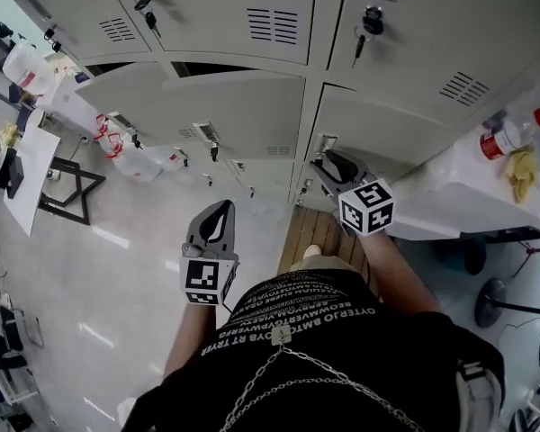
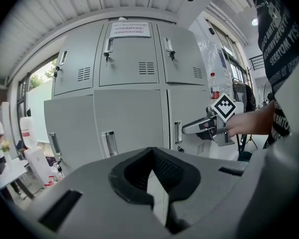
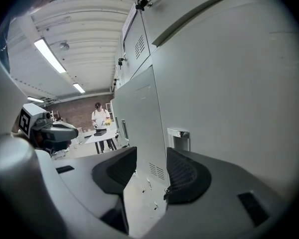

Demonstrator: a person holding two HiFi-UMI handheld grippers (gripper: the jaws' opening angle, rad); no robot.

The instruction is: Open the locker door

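Black shirt (image 1: 342,349) over glossy pale floor (image 1: 117,277) before grey steel lockers (image 1: 243,106).

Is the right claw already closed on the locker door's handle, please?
No: the right claw stands with its jaws apart and nothing between them, and the handle sits beyond them on the locker door.

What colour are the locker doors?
The locker doors are light grey, clearest in the left gripper view.
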